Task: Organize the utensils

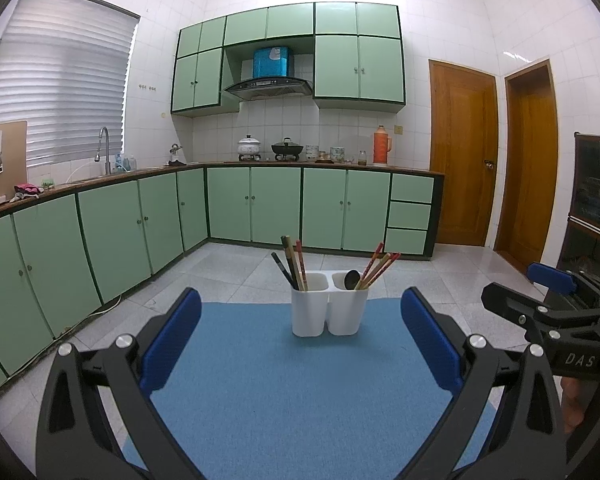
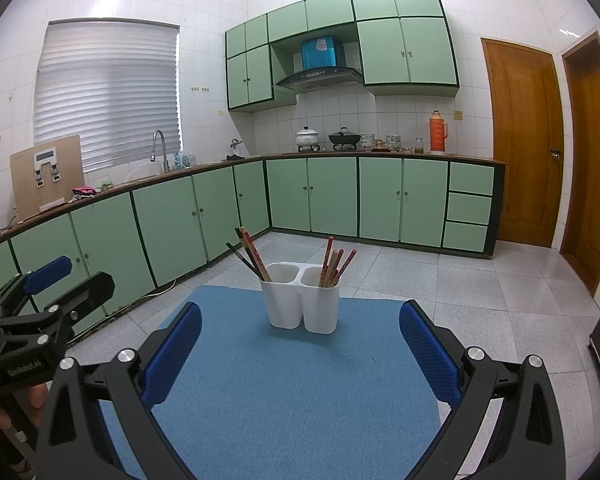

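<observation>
A white two-compartment utensil holder [image 1: 329, 306] [image 2: 303, 301] stands near the far edge of a blue mat [image 1: 284, 392] [image 2: 276, 380]. Its left compartment holds dark and red chopsticks [image 1: 293, 263] [image 2: 250, 255]. The right compartment holds several red and wooden chopsticks [image 1: 378, 269] [image 2: 334, 263] and a black spoon [image 1: 351, 279]. My left gripper [image 1: 300, 338] is open, well short of the holder, with nothing between its blue pads. My right gripper [image 2: 300, 346] is also open and empty. Each gripper shows at the edge of the other's view: the right gripper [image 1: 540, 288], the left gripper [image 2: 64, 276].
The mat lies on a table over a grey tiled floor [image 1: 236, 268]. Green kitchen cabinets [image 1: 140, 224] with a counter, sink tap [image 1: 104, 148] and pots run along the left and back walls. Wooden doors [image 1: 464, 152] stand at the right. A person's fingers [image 1: 580, 404] hold the right gripper's handle.
</observation>
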The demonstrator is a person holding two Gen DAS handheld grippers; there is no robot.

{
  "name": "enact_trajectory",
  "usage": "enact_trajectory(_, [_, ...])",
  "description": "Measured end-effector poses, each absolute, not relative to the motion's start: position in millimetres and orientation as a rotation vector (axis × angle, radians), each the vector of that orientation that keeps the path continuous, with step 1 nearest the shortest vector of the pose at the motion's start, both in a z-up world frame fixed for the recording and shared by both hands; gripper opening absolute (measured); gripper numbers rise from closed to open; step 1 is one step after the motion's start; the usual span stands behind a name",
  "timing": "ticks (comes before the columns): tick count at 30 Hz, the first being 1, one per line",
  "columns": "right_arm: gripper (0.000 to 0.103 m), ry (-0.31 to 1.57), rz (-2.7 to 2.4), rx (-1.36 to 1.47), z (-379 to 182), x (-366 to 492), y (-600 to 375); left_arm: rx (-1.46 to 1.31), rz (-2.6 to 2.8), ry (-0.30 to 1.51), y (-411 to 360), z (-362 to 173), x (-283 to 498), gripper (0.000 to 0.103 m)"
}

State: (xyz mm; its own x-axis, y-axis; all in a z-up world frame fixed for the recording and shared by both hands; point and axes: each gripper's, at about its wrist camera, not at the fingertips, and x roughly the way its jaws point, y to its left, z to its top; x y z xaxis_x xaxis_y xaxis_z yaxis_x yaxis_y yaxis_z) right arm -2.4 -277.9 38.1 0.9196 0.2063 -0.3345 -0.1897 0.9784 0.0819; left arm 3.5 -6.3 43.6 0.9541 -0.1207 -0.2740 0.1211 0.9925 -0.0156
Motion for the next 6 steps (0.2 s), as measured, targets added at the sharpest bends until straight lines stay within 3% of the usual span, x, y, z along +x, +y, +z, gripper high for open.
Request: enact_trajectory(6, [0.097, 0.349, 0.203, 0.049, 37.1, -2.8, -277.9, 0.001, -0.123, 0.279, -6.0, 43.0, 3.8, 0.097])
